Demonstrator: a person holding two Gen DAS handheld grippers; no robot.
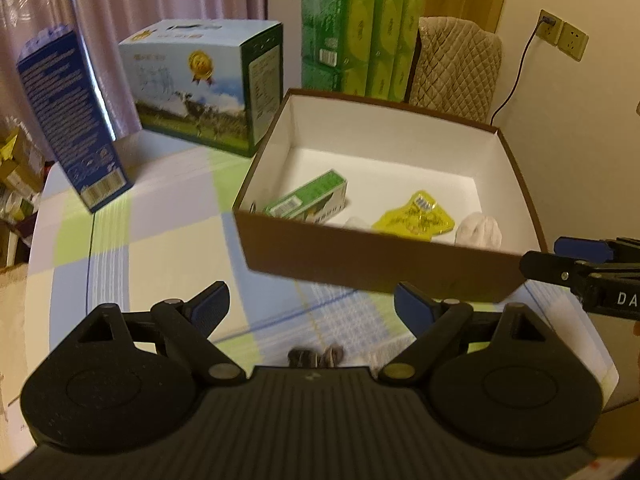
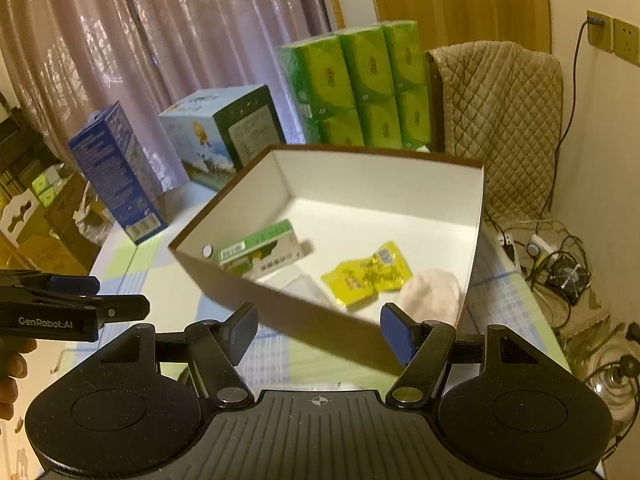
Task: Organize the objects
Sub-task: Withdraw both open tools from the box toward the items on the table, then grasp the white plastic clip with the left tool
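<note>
Both tongs are spread wide and hold nothing: the left tongs (image 1: 311,307) and the right tongs (image 2: 319,333) hang over the checked bench (image 1: 160,248) without touching anything. Each shows at the edge of the other's view, side on.

Just ahead of both sits one brown box (image 1: 380,264), white inside and open on top. It holds four things: one green carton (image 1: 308,199) toward the left tongs' side, one yellow packet (image 1: 416,216) in the middle, one white bundle (image 1: 479,231) toward the right tongs' side, and one flat white piece (image 2: 306,286), blurred, beside the carton.

Farther on, left of the box, stands one tall blue carton (image 1: 72,120). Beyond it rests one printed case (image 1: 200,84), and behind the box one green tissue pack (image 1: 360,36).
</note>
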